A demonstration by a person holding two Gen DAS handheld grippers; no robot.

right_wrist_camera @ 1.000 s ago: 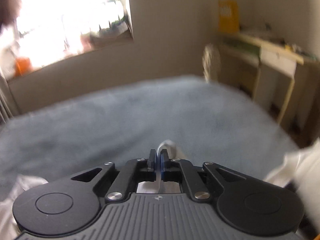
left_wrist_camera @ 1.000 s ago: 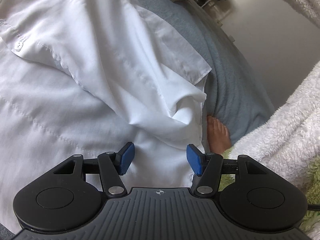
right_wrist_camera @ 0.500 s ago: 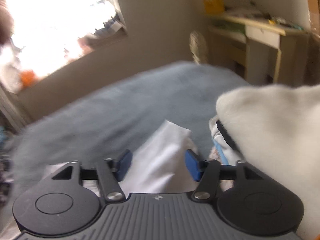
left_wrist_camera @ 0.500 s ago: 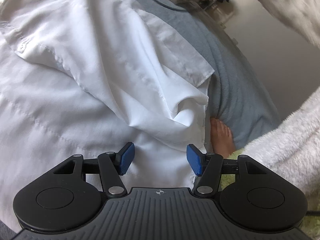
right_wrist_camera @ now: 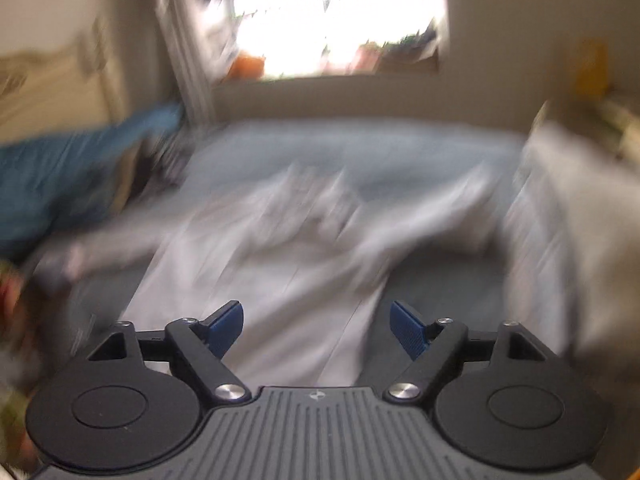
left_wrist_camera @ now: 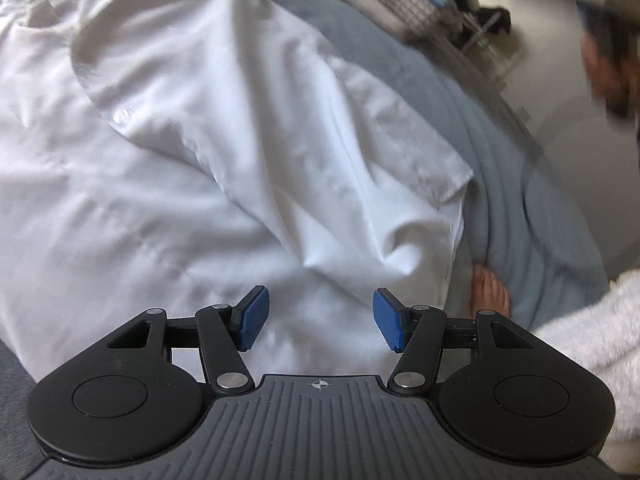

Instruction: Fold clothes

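A white shirt [left_wrist_camera: 224, 152] is spread, rumpled, on a bed covered with a grey-blue blanket [left_wrist_camera: 516, 184], beside a pale floor [left_wrist_camera: 568, 92]. In the left wrist view a bare foot [left_wrist_camera: 490, 290] and a fluffy white sleeve [left_wrist_camera: 592, 344] are seen at the bed's edge. The heavily blurred right wrist view alone shows a bright window [right_wrist_camera: 340, 16] and a wall. The left gripper [left_wrist_camera: 320, 318] is held open over the shirt; the right gripper [right_wrist_camera: 318, 326] is likewise open, nothing gripped.

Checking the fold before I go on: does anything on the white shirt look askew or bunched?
Yes. The white shirt is rumpled: its short sleeve lies folded across the body, with a puckered ridge beneath it. Both grippers are open.
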